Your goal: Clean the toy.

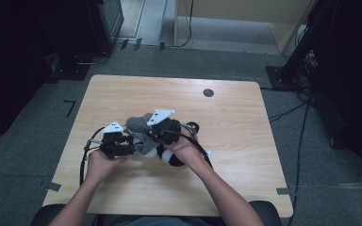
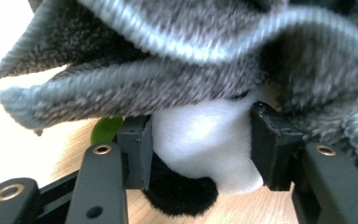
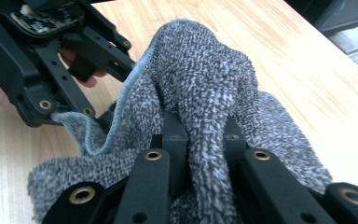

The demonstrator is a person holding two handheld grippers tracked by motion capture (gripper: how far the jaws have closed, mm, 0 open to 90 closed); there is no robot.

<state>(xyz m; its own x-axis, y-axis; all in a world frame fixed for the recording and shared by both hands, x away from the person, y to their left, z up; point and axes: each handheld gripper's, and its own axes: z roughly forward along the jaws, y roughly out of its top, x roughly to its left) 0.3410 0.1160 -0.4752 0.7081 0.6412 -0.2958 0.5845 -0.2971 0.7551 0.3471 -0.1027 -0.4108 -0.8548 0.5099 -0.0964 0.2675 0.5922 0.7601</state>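
Observation:
A grey fuzzy cloth (image 1: 139,126) lies bunched near the middle of the wooden table (image 1: 231,127), draped over a black-and-white plush toy (image 1: 172,157). In the left gripper view the cloth (image 2: 191,60) hangs over the toy's white part (image 2: 200,140), and my left gripper (image 2: 198,135) is shut on that part, one jaw on each side. My right gripper (image 3: 200,126) is shut on a raised fold of the cloth (image 3: 200,79). From above, the left gripper (image 1: 131,141) and right gripper (image 1: 145,135) meet at the bundle.
A small green item (image 2: 106,129) peeks out under the cloth. A black round hole cover (image 1: 208,92) sits near the table's far edge. The left gripper's body (image 3: 51,60) is close to the left of the fold. Cables and dark stands surround the table.

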